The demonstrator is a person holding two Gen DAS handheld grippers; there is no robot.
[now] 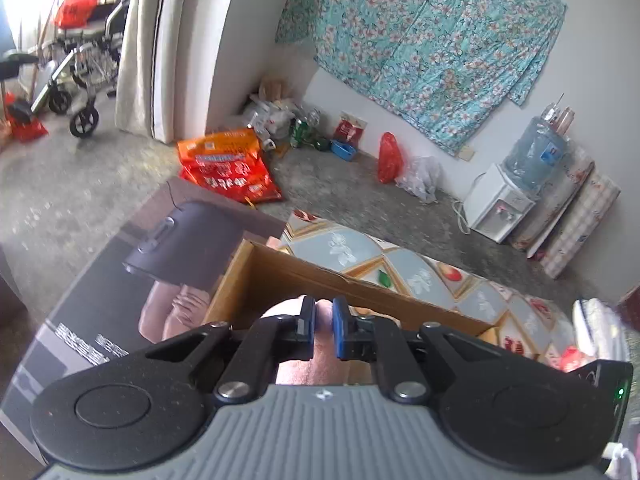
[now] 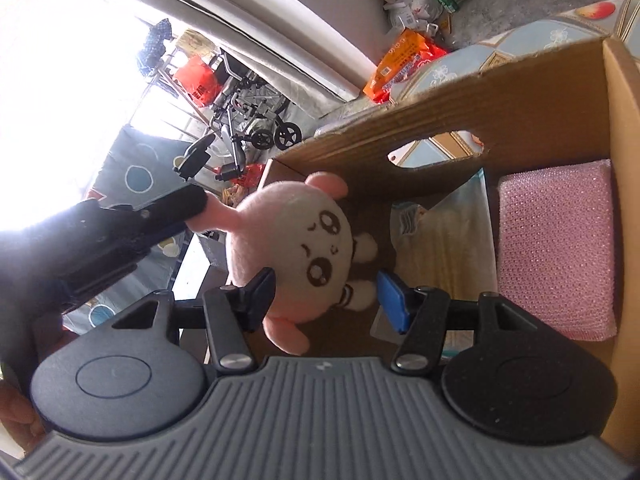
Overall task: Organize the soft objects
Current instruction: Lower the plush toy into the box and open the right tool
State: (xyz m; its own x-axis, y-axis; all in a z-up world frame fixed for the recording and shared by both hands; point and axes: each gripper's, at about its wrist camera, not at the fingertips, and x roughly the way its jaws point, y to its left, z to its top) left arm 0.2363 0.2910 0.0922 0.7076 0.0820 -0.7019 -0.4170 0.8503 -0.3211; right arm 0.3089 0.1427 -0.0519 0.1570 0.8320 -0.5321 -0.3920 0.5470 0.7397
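A pink plush toy (image 2: 288,236) with a white face hangs over an open cardboard box (image 2: 520,92). My left gripper (image 1: 323,330) is shut on one pink ear of the plush toy (image 1: 304,364); in the right wrist view it comes in from the left (image 2: 188,210). My right gripper (image 2: 328,296) is open, its fingers on either side of the toy's lower part, not closed on it. Inside the box lie a pink bubble-wrap pad (image 2: 556,248) and a pale yellow cloth in a bag (image 2: 444,240).
The box (image 1: 352,280) stands on a patterned tablecloth (image 1: 420,268). A large dark printed carton (image 1: 104,300) lies left of it. The floor beyond holds an orange bag (image 1: 228,164), a water dispenser (image 1: 508,200), a wheelchair (image 1: 80,64) and clutter.
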